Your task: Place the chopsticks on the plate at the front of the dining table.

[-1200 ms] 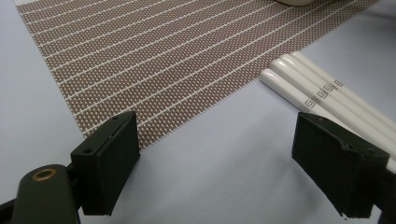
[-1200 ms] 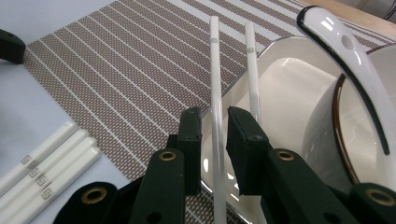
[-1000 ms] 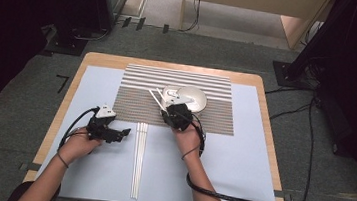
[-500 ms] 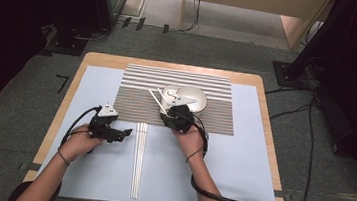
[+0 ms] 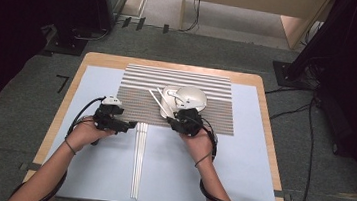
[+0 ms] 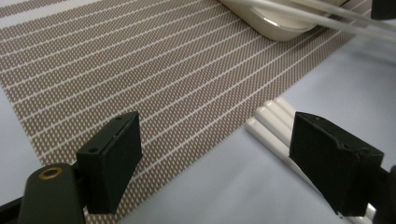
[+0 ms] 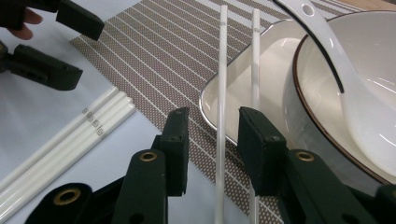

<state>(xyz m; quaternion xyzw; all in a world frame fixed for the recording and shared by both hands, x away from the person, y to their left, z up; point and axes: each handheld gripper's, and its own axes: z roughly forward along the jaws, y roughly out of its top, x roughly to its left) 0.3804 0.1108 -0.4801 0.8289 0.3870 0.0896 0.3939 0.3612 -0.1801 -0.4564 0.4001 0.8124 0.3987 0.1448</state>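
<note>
Both tools rose: right tool [image 7: 212,135] opening around chopsticks [image 7: 220,116] (unpressed), left tool [image 6: 219,158] released.

Both grippers [image 5: 131,124] [image 5: 177,118] black, brass-ringed screw holes, black cables; dark band on each bare wrist

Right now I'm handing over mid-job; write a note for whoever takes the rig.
Left tool: open, jaws just been closing slightly, nothing gripped, by the far ends of the loose chopsticks on the blue sheet.
Right tool: jaws just been opening, slack around one chopstick of the pair.
Done: that pair rests across the dish beside the bowl.
Left: probably withdraw the right tool, then handle the loose chopsticks.
</note>
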